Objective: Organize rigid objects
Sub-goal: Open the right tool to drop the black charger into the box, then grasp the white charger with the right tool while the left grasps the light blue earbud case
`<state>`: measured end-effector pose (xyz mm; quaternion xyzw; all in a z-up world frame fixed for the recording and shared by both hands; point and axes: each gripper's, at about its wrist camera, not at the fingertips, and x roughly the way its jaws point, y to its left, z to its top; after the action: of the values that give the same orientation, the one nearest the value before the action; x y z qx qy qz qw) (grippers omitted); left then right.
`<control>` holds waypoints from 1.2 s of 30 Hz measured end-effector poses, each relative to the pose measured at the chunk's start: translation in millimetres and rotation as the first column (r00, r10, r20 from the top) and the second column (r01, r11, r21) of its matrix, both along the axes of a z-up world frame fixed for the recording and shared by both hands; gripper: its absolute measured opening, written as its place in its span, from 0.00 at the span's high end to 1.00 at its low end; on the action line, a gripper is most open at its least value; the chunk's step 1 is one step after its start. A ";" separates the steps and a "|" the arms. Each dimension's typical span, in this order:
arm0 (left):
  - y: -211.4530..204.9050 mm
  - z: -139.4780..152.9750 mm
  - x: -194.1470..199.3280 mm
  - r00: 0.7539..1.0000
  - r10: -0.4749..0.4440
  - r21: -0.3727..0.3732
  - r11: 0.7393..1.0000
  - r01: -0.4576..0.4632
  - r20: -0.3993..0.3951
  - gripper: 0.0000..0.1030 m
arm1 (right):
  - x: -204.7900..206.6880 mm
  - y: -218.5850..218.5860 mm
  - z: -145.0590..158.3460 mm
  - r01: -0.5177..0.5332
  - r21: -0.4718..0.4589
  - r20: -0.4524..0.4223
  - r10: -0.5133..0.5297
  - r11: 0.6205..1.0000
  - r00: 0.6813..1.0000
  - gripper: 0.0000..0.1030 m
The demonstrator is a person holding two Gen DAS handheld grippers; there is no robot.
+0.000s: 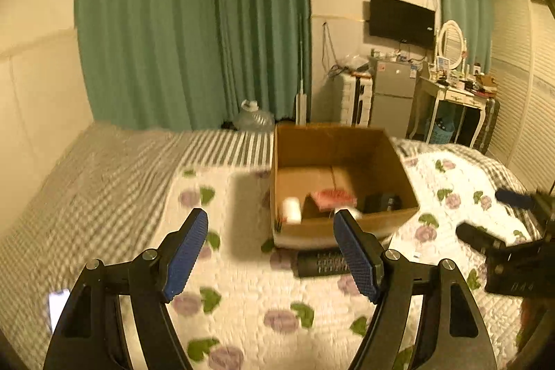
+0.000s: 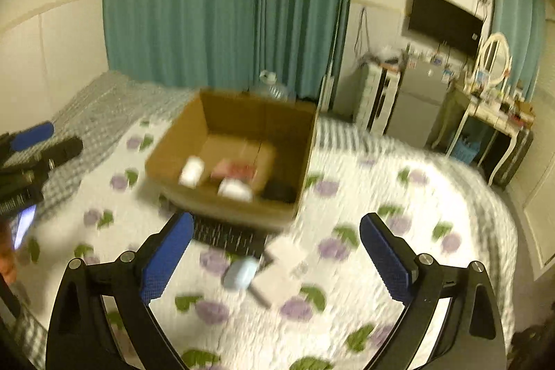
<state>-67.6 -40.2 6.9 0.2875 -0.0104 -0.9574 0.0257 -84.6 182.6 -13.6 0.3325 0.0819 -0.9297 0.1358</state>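
An open cardboard box (image 1: 381, 224) stands on the flowered quilt; it also shows in the right wrist view (image 2: 305, 141). Inside lie a white bottle (image 1: 290, 209), a red-pink pack (image 1: 332, 197) and a black item (image 1: 381, 203). A black cylinder (image 1: 321, 262) lies on the quilt against the box front. My left gripper (image 1: 270, 248) is open and empty, just before the box. My right gripper (image 2: 275, 252) is open and empty above a light blue object (image 2: 239, 273), a white box (image 2: 282, 269) and the black cylinder (image 2: 225, 234).
The quilt (image 1: 242, 293) covers a bed with a striped sheet (image 1: 104, 182) to the left. Green curtains, a water jug (image 1: 253, 118), a fridge (image 1: 392, 92) and a dressing table (image 1: 454, 96) stand beyond. A phone (image 1: 57, 304) lies at left.
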 end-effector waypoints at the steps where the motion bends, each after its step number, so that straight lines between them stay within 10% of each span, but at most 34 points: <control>1: -1.9 -7.0 0.7 1.000 0.006 0.002 1.000 -0.006 0.013 0.25 | -1.1 0.8 -16.4 0.004 0.003 0.028 -0.004 1.000 1.000 0.06; 11: 2.4 -104.7 -23.6 0.978 0.019 0.011 1.000 -0.021 0.210 0.25 | -29.8 10.5 -116.3 -0.046 0.108 0.204 0.023 0.993 0.979 0.07; 20: 21.7 -136.6 -43.0 0.960 -0.015 0.009 1.000 0.013 0.279 0.25 | -64.1 -2.5 -159.0 -0.101 0.181 0.305 0.042 0.978 0.951 0.18; 24: 37.1 -144.2 -47.8 0.953 -0.039 0.006 0.999 0.038 0.300 0.25 | -66.1 -3.2 -159.4 -0.133 0.138 0.321 0.083 0.981 0.943 0.37; 36: 95.4 -139.6 -52.9 0.940 -0.135 0.003 0.990 0.141 0.313 0.25 | -35.0 36.5 -97.2 -0.022 0.086 0.166 0.007 0.996 0.986 0.40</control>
<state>-120.6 55.1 -132.7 0.4335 -0.0434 -0.8992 -0.0404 -119.5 219.1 -110.8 0.4135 0.1136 -0.8934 0.1340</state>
